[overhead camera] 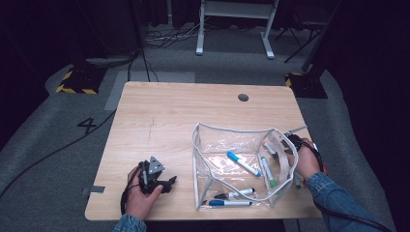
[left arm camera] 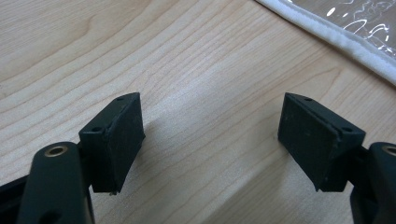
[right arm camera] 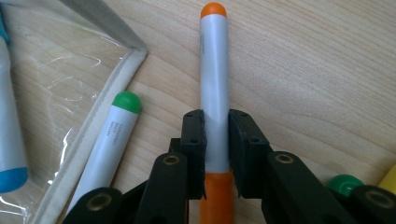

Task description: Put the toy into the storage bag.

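Sitting lower right of the high view on the wood-grain table (overhead camera: 183,104), clear soft plastic pouch (overhead camera: 215,142) w/ white fabric trim holds several markers, incl. blue-capped marker (overhead camera: 243,164). Right gripper (right arm camera: 216,154) clamps orange-capped marker (right arm camera: 214,88), smooth white barrel, just beside pouch's edge; a green-capped marker (right arm camera: 112,137) lies alongside. Left gripper (left arm camera: 210,140), lower left, jaws wide, holding nothing.
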A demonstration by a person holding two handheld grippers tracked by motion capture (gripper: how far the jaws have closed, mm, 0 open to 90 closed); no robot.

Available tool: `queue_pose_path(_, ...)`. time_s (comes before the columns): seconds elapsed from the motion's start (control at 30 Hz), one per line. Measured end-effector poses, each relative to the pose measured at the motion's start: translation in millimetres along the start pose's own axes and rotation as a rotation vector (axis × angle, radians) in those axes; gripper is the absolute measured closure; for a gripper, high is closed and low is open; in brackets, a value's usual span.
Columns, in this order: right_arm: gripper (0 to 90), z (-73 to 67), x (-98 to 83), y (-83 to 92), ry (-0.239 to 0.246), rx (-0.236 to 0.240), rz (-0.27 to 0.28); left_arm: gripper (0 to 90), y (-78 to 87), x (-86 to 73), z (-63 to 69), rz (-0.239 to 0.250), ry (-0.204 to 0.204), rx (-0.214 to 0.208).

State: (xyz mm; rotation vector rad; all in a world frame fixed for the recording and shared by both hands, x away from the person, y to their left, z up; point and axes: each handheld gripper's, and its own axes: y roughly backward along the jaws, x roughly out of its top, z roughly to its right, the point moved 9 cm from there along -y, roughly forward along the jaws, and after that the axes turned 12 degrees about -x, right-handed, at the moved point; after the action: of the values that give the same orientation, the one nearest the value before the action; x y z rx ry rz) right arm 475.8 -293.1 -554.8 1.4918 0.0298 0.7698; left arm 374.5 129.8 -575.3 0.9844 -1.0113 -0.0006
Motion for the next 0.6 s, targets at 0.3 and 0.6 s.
queue_pose_path(0.3, 76.7, 8.1, 11.2, 27.1, -0.016, 0.014, 0.039, 22.8, 0.1, 0.0, 0.0, -0.001, 0.000, 0.000)
queue_pose_path(0.6, 76.8, 17.6, 26.1, 71.5, 0.020, 0.011, 0.080, 22.8, 0.0, 0.0, -0.1, -0.001, 0.000, 0.000)
